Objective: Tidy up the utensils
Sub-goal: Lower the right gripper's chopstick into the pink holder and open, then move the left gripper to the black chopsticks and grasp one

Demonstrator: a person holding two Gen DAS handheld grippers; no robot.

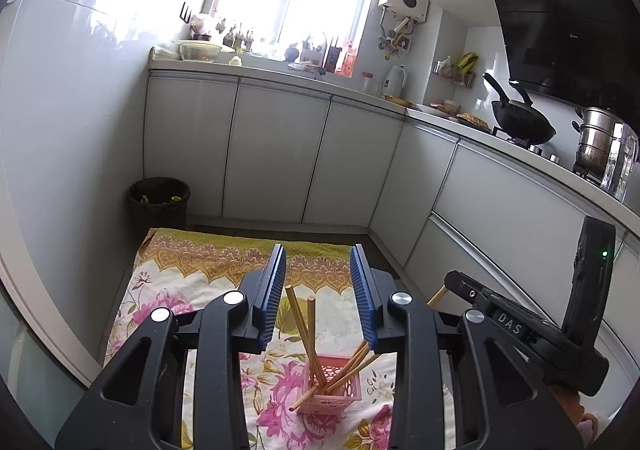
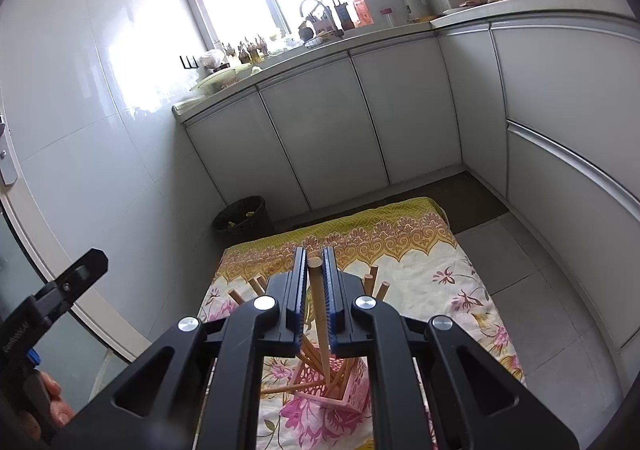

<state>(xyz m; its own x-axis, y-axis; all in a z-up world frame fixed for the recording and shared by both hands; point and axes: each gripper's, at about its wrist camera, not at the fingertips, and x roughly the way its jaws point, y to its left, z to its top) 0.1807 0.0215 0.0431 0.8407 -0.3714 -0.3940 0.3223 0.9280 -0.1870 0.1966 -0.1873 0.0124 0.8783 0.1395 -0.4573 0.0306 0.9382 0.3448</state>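
The right gripper (image 2: 315, 300) has its fingers (image 2: 298, 298) clamped on one wooden chopstick (image 2: 320, 314), held nearly upright with its lower tip inside the pink holder (image 2: 352, 390), probably so it can drop straight in among the others. The left gripper (image 1: 318, 298) hovers with fingers (image 1: 272, 298) apart and nothing between them, just above and near the same holder, where several chopsticks (image 1: 316, 342) lean outward. The holder stands on a floral cloth (image 1: 168, 290) covering the worktop; a dark bin (image 1: 159, 200) sits beyond its far left corner.
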